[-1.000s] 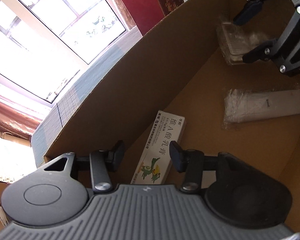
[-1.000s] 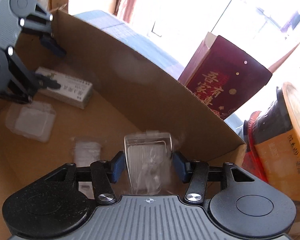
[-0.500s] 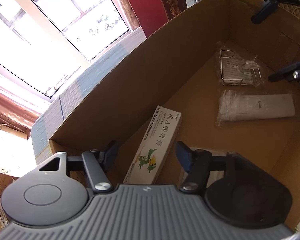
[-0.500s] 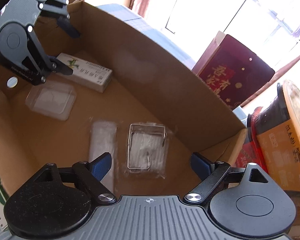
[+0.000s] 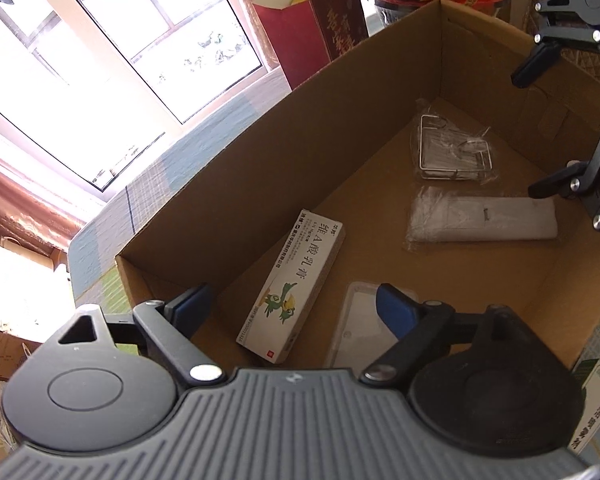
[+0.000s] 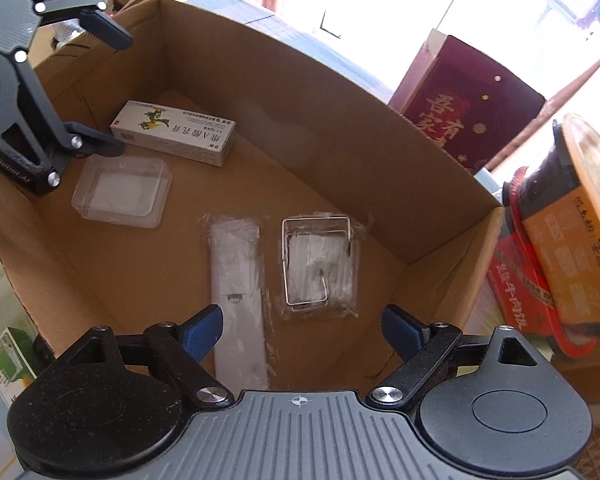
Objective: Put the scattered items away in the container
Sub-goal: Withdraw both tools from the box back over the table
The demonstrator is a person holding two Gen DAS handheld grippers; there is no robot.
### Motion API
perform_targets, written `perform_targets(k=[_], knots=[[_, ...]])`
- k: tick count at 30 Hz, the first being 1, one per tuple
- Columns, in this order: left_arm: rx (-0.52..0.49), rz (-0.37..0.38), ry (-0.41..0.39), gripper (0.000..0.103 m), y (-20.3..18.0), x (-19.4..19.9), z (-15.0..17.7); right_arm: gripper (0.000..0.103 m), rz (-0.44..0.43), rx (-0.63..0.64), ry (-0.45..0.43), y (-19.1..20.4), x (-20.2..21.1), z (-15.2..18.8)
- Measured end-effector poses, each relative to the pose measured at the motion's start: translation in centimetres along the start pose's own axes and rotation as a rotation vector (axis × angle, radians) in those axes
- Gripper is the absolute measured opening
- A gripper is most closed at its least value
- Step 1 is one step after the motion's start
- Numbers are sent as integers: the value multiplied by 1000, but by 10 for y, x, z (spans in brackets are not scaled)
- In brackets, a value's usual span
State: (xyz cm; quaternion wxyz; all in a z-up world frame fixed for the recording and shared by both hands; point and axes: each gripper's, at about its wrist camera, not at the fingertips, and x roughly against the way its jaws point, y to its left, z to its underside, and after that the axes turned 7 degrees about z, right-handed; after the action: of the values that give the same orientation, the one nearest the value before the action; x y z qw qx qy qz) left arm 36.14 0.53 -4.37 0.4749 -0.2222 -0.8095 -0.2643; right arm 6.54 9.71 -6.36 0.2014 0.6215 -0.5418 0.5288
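Observation:
A brown cardboard box (image 5: 228, 184) (image 6: 340, 128) holds several items on its floor. A white carton with a green bird print (image 5: 296, 284) (image 6: 174, 132) lies along the far wall. Beside it rests a clear plastic case (image 6: 122, 190) (image 5: 356, 328). A long white pack in film (image 5: 484, 218) (image 6: 238, 280) and a bagged wire rack (image 5: 452, 152) (image 6: 320, 260) lie together. My left gripper (image 5: 296, 308) hovers open above the carton, holding nothing. My right gripper (image 6: 302, 330) hangs open above the rack, also holding nothing.
A dark red gift box (image 5: 320, 32) (image 6: 468, 108) stands behind the cardboard box. Stacked orange and red food containers (image 6: 560, 248) sit at its right end. A green and white carton (image 6: 10, 360) lies outside the near wall. Bright windows (image 5: 120, 60) fill the background.
My right gripper let go of the bagged wire rack, opened wide and rose out of the box. My left gripper also opened wider and lifted away from the carton.

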Motion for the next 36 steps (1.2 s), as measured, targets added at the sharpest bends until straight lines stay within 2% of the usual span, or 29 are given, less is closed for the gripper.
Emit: perform_targets(k=[2,3,20,36], knots=[[0,-4,-5,89,-3,5,1,103,3,-15,-16,1,6,2],[1,-7,-8,89,-4,8,2,103,4,-22,-24,1,9,2],[34,-19,-54,91,-23,62,12,103,36,-109,-72,5,55,11],[78,-7,-101,94,-44,111,38,103,54,-152,-154,15,101,31]])
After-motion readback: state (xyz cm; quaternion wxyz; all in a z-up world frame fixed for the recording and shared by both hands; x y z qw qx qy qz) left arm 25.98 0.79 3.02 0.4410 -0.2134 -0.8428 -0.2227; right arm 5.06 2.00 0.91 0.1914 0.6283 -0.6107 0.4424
